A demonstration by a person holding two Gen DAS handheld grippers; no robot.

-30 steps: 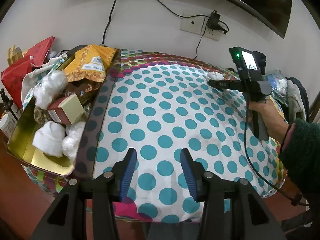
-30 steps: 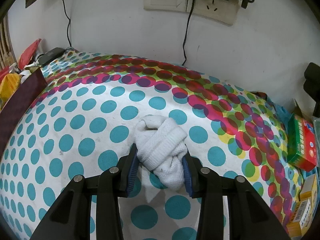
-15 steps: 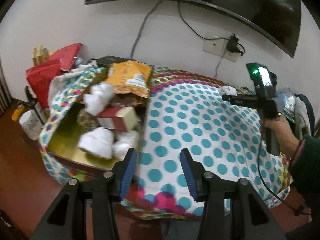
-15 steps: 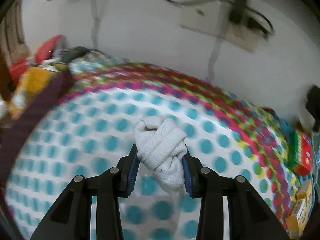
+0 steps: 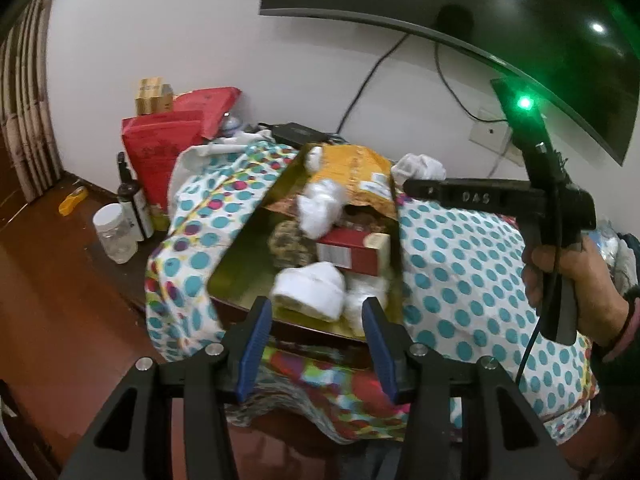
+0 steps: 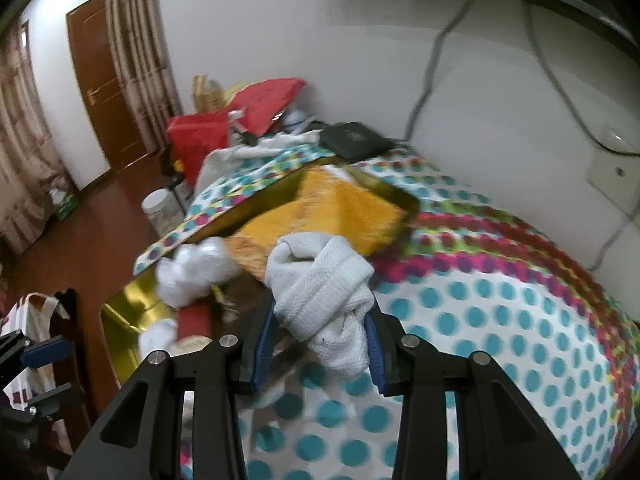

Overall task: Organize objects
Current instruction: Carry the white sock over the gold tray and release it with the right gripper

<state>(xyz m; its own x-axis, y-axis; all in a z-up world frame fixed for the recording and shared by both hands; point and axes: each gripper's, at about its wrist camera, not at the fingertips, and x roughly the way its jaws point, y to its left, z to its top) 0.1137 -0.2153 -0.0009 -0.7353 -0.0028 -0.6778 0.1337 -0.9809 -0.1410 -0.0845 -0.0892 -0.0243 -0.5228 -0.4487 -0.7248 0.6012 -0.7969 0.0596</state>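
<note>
Right tool carried from mid-table toward gold tin, clamping white sock bundle hanging lengthwise, left tool open, empty.

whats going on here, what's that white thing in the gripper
A person is tidying a table with a handheld gripper in each hand. The right gripper is shut on a rolled white cloth, carried in the air near the gold tray. The tray sits on the polka-dot tablecloth and already holds similar white bundles, a red box and an orange packet. The left gripper is open and empty, pointed at the tray's near edge.
</note>
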